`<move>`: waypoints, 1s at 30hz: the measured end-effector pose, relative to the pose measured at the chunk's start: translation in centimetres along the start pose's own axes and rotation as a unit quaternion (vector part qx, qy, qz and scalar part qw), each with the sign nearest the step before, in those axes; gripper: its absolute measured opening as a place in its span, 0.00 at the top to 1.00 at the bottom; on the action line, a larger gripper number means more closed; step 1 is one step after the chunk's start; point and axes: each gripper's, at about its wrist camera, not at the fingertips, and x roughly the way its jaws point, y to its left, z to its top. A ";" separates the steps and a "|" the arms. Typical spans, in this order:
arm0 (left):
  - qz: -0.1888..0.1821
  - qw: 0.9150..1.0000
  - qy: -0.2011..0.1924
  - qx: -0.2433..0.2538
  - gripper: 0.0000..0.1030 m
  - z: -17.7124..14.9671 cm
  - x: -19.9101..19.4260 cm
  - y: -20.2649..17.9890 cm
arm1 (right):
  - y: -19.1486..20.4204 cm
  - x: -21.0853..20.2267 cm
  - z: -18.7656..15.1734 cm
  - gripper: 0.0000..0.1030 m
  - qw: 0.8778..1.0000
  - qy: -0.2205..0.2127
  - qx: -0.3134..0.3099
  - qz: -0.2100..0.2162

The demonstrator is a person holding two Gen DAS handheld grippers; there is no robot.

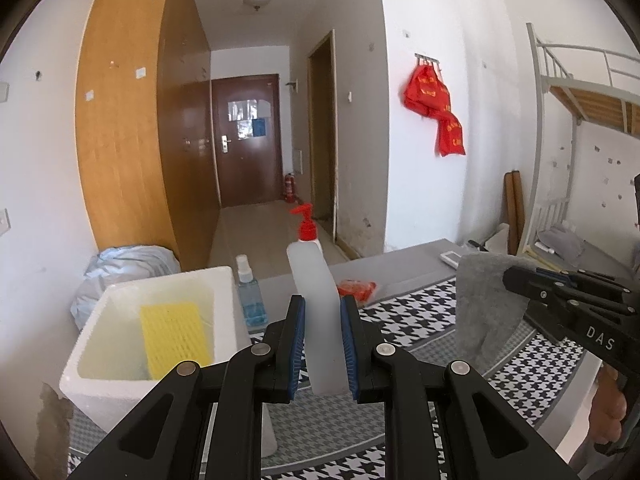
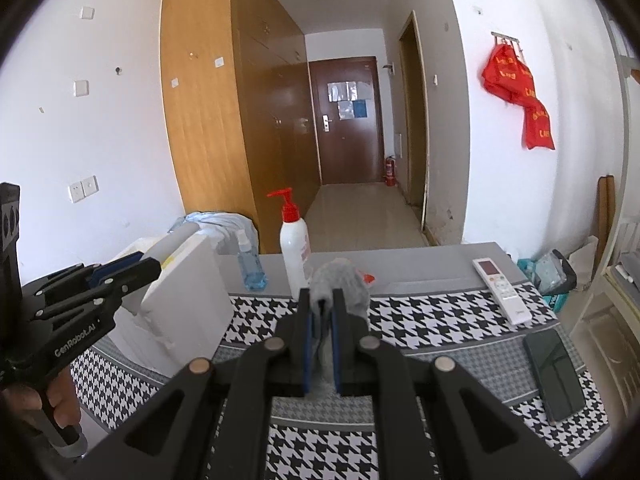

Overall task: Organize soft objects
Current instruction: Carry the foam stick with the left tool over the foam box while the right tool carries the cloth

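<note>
Both your grippers are loaded: the left gripper (image 1: 323,344) clamps a translucent tube (image 1: 320,320) beside the foam box (image 1: 120,360). Your right gripper (image 2: 322,344) pinches the grey cloth (image 2: 340,284) between its pads above the houndstooth mat (image 2: 440,320).

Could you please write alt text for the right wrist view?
The right gripper pinches a grey cloth above a houndstooth-covered table, facing a hallway. A pump bottle stands behind it, and the left gripper reaches a white foam box at left.
</note>
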 end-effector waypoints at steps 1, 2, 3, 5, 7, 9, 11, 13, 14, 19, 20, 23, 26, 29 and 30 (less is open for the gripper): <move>0.002 1.000 -0.001 -0.002 0.81 0.1 0.0 0.1 | 0.2 0.1 0.1 0.90 1.000 -0.001 -0.002 0.003; 0.002 1.000 -0.001 -0.003 0.81 0.2 0.0 0.2 | 0.3 0.1 0.3 0.90 1.000 -0.002 -0.002 0.005; 0.003 1.000 -0.002 -0.004 0.81 0.2 0.0 0.3 | 0.6 0.3 0.4 0.90 1.000 -0.002 -0.004 0.007; 0.007 1.000 -0.003 -0.005 0.81 0.4 0.0 0.5 | 1.0 0.6 0.8 0.90 1.000 -0.003 -0.008 0.011; 0.011 1.000 -0.006 -0.006 0.81 0.5 -0.2 0.7 | 1.3 0.7 1.2 0.90 1.000 -0.003 -0.009 0.016; 0.017 1.000 -0.008 -0.006 0.81 0.6 -0.3 1.0 | 1.9 0.8 1.6 0.90 1.000 -0.008 -0.013 0.023; 0.021 1.000 -0.011 -0.010 0.81 0.8 -0.5 1.4 | 2.4 0.8 1.8 0.90 0.999 -0.011 -0.019 0.026; 0.028 0.999 -0.013 -0.013 0.81 0.9 -0.7 1.9 | 2.8 0.9 2.0 0.90 0.999 -0.013 -0.023 0.034; 0.030 0.999 -0.013 -0.015 0.81 0.9 -0.7 2.2 | 3.1 0.9 2.1 0.90 0.999 -0.014 -0.026 0.037; 0.048 0.998 -0.014 -0.025 0.81 1.3 -0.7 3.4 | 3.9 1.4 2.4 0.90 0.998 -0.014 -0.029 0.050; 0.051 0.998 -0.014 -0.026 0.81 1.3 -0.7 3.6 | 4.1 1.5 2.5 0.90 0.998 -0.014 -0.027 0.051; 0.063 0.997 -0.012 -0.032 0.81 1.2 -0.6 4.4 | 4.5 2.1 2.8 0.90 0.998 -0.010 -0.026 0.055; 0.071 0.997 -0.009 -0.037 0.81 1.1 -0.6 5.2 | 5.1 2.3 2.9 0.90 0.998 -0.009 -0.029 0.062; 0.083 0.996 -0.007 -0.040 0.81 0.9 -0.6 6.0 | 5.8 2.6 2.9 0.90 0.997 -0.007 -0.036 0.069; 0.088 0.995 -0.004 -0.042 0.81 0.8 -0.5 6.2 | 6.0 2.7 2.9 0.90 0.997 -0.008 -0.038 0.071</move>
